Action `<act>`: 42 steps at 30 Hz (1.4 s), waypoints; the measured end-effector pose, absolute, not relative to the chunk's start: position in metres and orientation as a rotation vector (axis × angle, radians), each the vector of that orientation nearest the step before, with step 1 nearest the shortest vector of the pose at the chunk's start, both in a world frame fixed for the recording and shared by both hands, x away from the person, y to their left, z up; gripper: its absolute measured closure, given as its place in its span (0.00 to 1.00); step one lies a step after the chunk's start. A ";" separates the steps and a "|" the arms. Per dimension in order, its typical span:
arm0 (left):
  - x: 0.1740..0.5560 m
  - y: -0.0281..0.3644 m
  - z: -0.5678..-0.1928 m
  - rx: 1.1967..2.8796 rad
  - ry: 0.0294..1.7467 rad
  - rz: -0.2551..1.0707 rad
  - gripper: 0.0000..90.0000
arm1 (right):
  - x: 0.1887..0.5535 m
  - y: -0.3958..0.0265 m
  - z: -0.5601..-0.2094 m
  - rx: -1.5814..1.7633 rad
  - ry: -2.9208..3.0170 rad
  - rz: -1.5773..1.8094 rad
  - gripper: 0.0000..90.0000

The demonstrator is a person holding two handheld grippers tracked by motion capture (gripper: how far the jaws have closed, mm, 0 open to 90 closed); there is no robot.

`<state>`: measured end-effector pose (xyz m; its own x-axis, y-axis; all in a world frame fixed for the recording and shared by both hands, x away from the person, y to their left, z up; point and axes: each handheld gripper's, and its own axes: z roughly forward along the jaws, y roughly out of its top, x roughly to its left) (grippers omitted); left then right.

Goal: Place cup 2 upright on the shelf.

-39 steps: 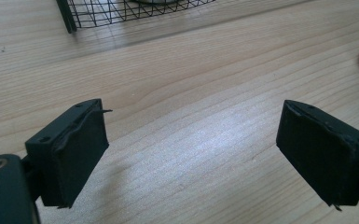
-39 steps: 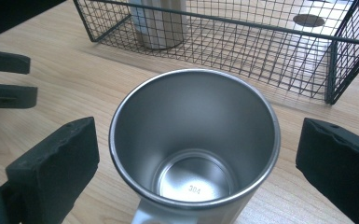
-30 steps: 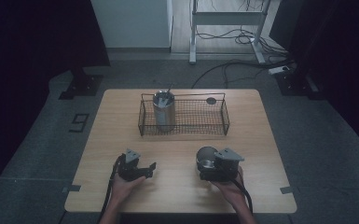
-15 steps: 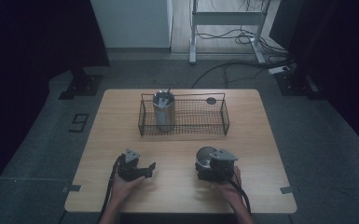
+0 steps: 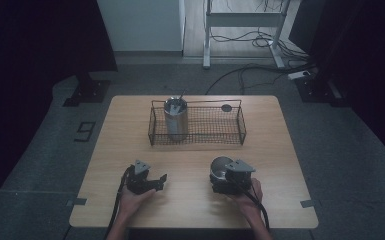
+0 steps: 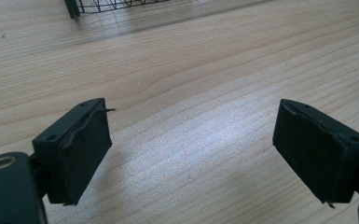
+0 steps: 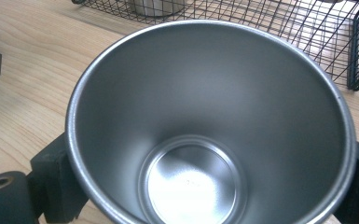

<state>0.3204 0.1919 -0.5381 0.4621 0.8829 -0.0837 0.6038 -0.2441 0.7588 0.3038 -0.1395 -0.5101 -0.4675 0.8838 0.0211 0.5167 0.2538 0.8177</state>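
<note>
Here, the pale wooden table (image 5: 190, 165) lies bare between my two claws, and a strip of open board separates them from the black wire basket (image 5: 198, 125) farther off, where a tall steel tumbler (image 5: 176, 119) stands upright at the basket's left end. My hands work close to the near edge. The shiny steel cup (image 7: 210, 126) stands upright on the wood at the near right, mouth up, right between the pads of my right claw (image 5: 225, 176), which have just been closing and now press its sides. My left claw (image 6: 193, 140) hovers low over bare wood, pads apart, just narrowed, holding nothing.
</note>
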 end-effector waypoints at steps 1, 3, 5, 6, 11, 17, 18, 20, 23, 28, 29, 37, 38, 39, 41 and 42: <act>0.320 0.192 -0.538 1.960 1.239 0.471 0.12 | 0.304 -0.140 -0.510 1.270 2.084 1.100 0.08; 0.320 0.192 -0.537 1.957 1.239 0.473 0.13 | 0.303 -0.140 -0.510 1.270 2.077 1.104 0.08; 0.320 0.193 -0.537 1.955 1.238 0.472 0.13 | 0.303 -0.140 -0.510 1.275 2.074 1.109 0.08; 0.320 0.193 -0.537 1.953 1.238 0.474 0.13 | 0.304 -0.141 -0.510 1.280 2.073 1.114 0.08; 0.320 0.192 -0.538 1.961 1.234 0.468 0.13 | 0.304 -0.144 -0.509 1.287 2.068 1.113 0.08; 0.320 0.190 -0.539 1.965 1.232 0.465 0.13 | 0.301 -0.150 -0.503 1.287 2.038 1.151 0.08; 0.319 0.190 -0.539 1.963 1.232 0.464 0.13 | 0.300 -0.151 -0.502 1.284 2.030 1.159 0.08; 0.319 0.189 -0.539 1.970 1.230 0.466 0.13 | 0.299 -0.153 -0.499 1.282 2.019 1.162 0.08; 0.319 0.188 -0.540 1.978 1.231 0.480 0.13 | 0.297 -0.155 -0.496 1.283 2.007 1.165 0.08; 0.318 0.185 -0.537 1.984 1.223 0.508 0.13 | 0.296 -0.159 -0.492 1.297 1.986 1.165 0.08; 0.319 0.184 -0.537 1.984 1.221 0.506 0.13 | 0.296 -0.160 -0.492 1.298 1.982 1.163 0.08; 0.318 0.181 -0.538 2.004 1.210 0.519 0.13 | 0.291 -0.165 -0.486 1.319 1.944 1.166 0.08; 0.318 0.181 -0.538 2.004 1.210 0.519 0.13 | 0.290 -0.165 -0.485 1.323 1.934 1.169 0.08; 0.318 0.180 -0.537 2.006 1.208 0.517 0.14 | 0.289 -0.166 -0.484 1.328 1.926 1.174 0.08; 0.319 0.180 -0.537 2.004 1.208 0.515 0.14 | 0.289 -0.166 -0.484 1.329 1.921 1.176 0.08; 0.320 0.179 -0.536 1.998 1.210 0.507 0.14 | 0.289 -0.167 -0.482 1.336 1.921 1.177 0.08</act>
